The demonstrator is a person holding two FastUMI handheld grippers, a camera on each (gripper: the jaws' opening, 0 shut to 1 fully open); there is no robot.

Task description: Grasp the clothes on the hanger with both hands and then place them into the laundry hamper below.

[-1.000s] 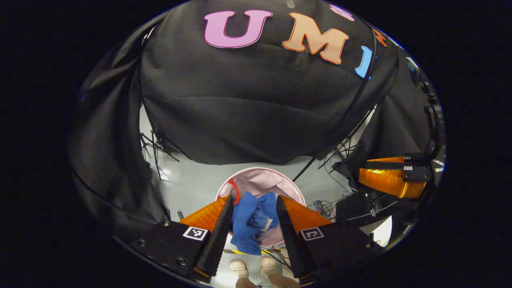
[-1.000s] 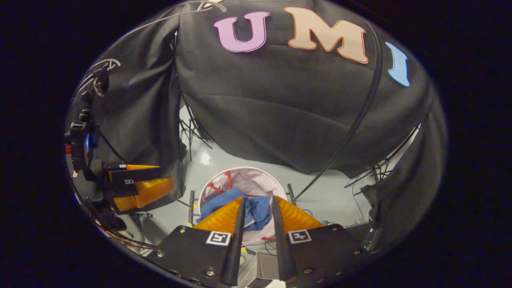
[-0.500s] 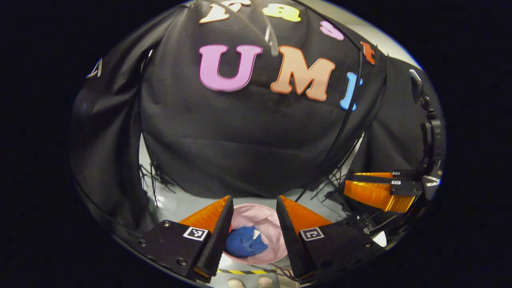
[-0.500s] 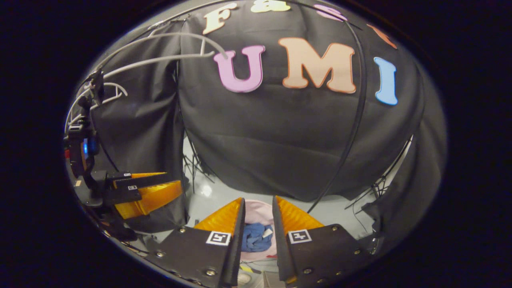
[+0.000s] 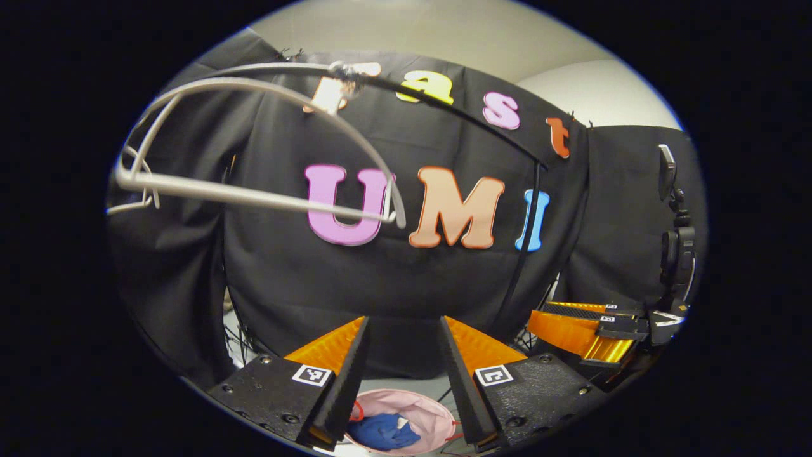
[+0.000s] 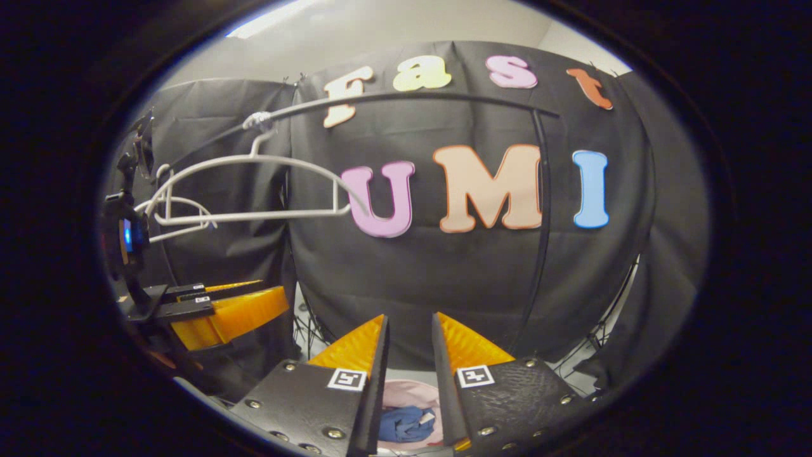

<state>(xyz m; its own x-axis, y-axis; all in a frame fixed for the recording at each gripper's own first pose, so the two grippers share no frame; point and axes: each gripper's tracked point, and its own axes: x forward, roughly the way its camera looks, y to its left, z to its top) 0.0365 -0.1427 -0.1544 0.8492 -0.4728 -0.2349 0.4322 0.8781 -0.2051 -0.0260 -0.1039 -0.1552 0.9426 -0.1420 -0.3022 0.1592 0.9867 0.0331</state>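
In the left gripper view, the left gripper (image 5: 402, 374) fills the bottom of the scene with its 2 fingers spread wide and nothing between them. Through that gap, low at the lower edge, sits the pink laundry hamper (image 5: 415, 400), and the blue clothes (image 5: 384, 431) lie bunched inside it, toward its near left side; a red loop at the hamper's left rim may be a handle, though it is too small to tell. In the right gripper view, the right gripper (image 6: 410, 374) has its fingers parted by a narrower gap, also holding nothing, and the same hamper (image 6: 406, 392) with the blue clothes (image 6: 403, 424) shows down between them.

Each gripper appears off to the side in the other's camera: the right gripper (image 5: 593, 327) at the right edge of the left gripper view, the left gripper (image 6: 219, 308) at the left edge of the right gripper view, both well apart from the hamper and raised above it.

Farther up, a bare white hanger (image 5: 254, 193) hangs from a dark curved rail (image 5: 457, 105), its bar roughly level and carrying no garment. Open air lies between the hanger and the hamper. Behind everything hangs the black booth cloth (image 5: 393, 279), with pale wall above its top edge.
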